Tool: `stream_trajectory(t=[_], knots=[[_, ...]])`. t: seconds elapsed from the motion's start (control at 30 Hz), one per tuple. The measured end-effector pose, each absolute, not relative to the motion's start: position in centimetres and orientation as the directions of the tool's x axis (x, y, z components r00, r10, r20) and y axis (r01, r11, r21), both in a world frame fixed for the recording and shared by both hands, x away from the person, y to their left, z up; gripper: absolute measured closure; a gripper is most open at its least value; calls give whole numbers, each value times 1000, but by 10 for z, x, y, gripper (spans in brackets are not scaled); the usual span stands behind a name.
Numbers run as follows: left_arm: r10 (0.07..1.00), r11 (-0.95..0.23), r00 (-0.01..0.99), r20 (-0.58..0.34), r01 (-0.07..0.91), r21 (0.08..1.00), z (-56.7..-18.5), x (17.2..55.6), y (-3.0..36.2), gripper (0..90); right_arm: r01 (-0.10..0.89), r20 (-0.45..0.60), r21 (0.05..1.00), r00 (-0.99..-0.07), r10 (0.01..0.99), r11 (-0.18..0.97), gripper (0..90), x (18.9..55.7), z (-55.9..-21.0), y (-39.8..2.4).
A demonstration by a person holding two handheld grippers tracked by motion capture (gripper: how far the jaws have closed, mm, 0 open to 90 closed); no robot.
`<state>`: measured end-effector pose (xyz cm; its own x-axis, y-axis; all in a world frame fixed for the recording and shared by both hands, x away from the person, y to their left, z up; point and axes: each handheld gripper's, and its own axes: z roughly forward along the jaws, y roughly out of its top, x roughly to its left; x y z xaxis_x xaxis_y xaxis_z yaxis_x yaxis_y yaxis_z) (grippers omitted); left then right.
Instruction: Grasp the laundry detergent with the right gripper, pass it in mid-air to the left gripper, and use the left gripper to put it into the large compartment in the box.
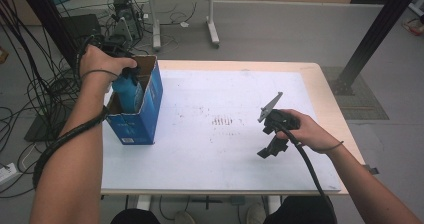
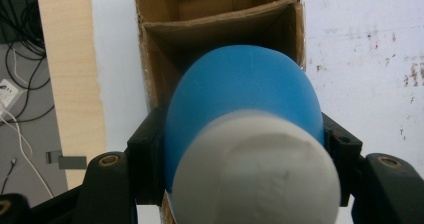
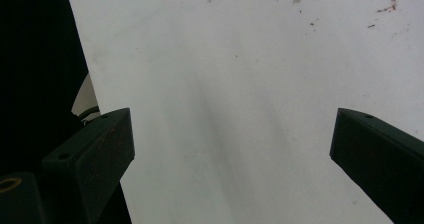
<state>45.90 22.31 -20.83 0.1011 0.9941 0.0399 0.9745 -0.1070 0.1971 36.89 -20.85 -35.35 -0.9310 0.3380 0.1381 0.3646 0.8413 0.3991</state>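
Blue bottle point(image 2: 240, 94): base sunk in the cardboard box point(image 1: 145, 119), out of sight.
White cap point(image 2: 255, 169): blurred, cut off at the bottom edge.
Box label point(image 1: 128, 140): too small to read.
Left hand-held gripper point(image 1: 131, 76): buried under the hand.

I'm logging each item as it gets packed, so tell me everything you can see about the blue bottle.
The blue bottle has a smooth, matte, plastic-looking blue body and a white cap. The left gripper is shut on it, one jaw on each side of the body. It hangs upright, cap up, lower part already inside the open cardboard box at the table's left edge. Whether it touches the box walls or bottom can't be told.
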Motion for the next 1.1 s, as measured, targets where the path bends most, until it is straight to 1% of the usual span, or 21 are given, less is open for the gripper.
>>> stream_trajectory(t=[0.8, 1.1], knots=[[998, -64, 61, 20, 980, 187, -249, 457, 234, 376, 372, 148, 390, -928, 342, 842, 40, 369, -358, -208], [997, -73, 68, 36, 984, 163, -263, 458, 230, 376, 371, 154, 391, -929, 338, 842, 40, 369, -359, -206]])
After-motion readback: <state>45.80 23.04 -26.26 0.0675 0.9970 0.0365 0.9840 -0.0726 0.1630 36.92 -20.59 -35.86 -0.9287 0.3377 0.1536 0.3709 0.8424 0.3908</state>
